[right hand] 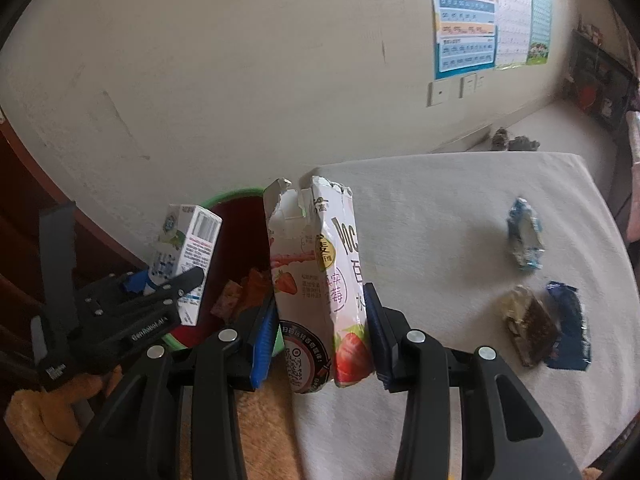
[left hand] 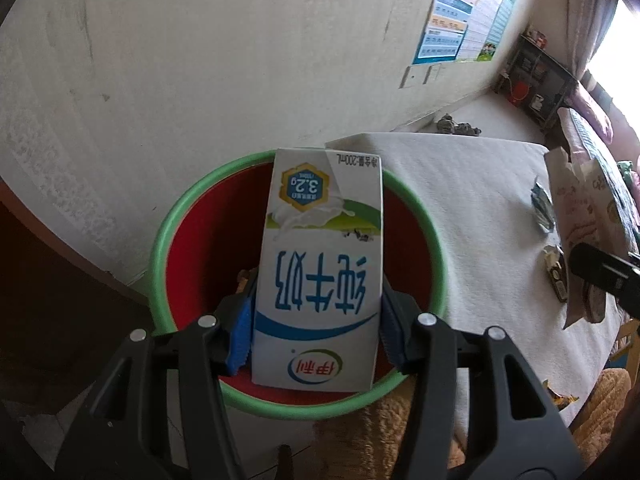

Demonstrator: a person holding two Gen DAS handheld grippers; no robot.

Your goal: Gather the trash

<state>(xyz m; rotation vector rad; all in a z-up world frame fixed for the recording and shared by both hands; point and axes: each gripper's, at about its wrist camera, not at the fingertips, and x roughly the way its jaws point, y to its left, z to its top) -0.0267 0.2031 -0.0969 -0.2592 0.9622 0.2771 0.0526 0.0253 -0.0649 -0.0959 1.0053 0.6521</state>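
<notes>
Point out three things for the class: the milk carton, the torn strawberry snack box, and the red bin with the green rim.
milk carton [left hand: 320, 264]: left wrist view, on its printed front face.
strawberry snack box [right hand: 320, 292]: right wrist view, on its front panel.
red bin [left hand: 192, 196]: left wrist view, on its green rim.

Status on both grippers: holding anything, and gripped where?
Left gripper clamps the milk carton by its side faces, over the bin. Right gripper clamps the torn strawberry snack box by its lower sides.
</notes>
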